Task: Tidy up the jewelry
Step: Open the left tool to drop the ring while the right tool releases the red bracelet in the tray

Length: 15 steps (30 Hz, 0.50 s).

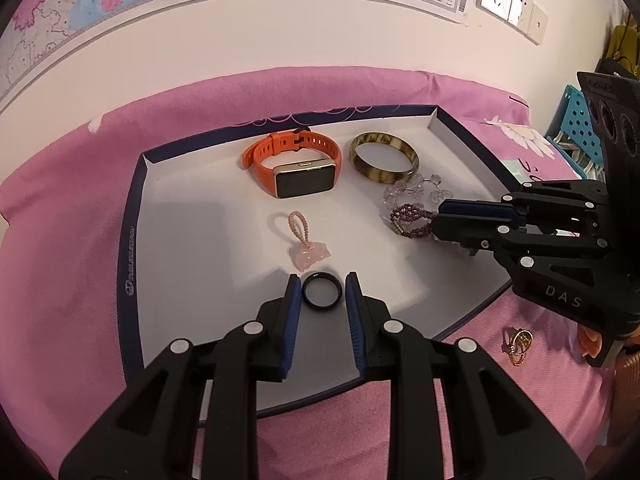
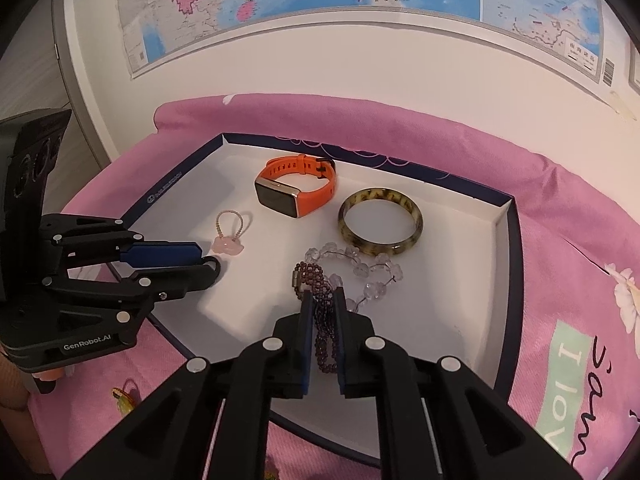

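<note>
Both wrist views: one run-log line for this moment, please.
left tool: around black ring | right tool: on purple bracelet | tray: watch, bangle

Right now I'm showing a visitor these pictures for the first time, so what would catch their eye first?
Probably the orange watch at the back of the white tray, beside the mottled brown bangle. Next, the two black grippers: the left gripper brackets a black ring at the tray's near edge, and the right gripper holds a purple beaded bracelet next to a clear bead strand. All sits on a pink cloth.
</note>
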Each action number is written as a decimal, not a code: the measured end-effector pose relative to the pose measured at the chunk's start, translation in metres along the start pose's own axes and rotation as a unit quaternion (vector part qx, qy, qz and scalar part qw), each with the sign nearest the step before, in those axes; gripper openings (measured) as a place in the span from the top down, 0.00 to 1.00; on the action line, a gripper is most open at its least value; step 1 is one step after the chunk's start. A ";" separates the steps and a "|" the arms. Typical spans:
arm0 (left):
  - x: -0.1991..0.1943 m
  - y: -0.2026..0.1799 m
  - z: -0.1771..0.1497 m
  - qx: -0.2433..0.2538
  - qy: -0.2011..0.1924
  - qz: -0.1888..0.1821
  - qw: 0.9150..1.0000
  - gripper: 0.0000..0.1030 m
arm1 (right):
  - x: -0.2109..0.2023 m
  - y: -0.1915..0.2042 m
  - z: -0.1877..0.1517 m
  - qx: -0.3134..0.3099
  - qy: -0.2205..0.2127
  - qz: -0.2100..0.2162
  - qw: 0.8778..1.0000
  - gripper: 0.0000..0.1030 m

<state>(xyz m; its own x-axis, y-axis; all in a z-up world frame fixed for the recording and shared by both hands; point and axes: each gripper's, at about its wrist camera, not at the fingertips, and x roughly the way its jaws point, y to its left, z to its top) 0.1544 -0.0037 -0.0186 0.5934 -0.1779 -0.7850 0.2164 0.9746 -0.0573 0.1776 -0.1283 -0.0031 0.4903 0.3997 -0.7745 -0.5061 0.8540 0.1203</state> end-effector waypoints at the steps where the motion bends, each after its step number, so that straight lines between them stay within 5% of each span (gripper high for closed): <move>1: -0.001 0.000 0.000 -0.001 -0.001 -0.002 1.000 0.78 | 0.000 0.000 0.000 0.001 -0.001 -0.001 1.000 0.92; 15: -0.045 0.001 -0.007 0.004 -0.048 -0.006 0.999 0.66 | -0.028 -0.007 -0.001 0.029 -0.029 0.007 0.999 0.73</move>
<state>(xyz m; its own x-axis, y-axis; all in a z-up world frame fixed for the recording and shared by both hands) 0.1218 0.0059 0.0124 0.6627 -0.2015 -0.7213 0.2300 0.9713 -0.0601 0.1665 -0.1453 0.0167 0.5242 0.4290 -0.7357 -0.4722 0.8653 0.1681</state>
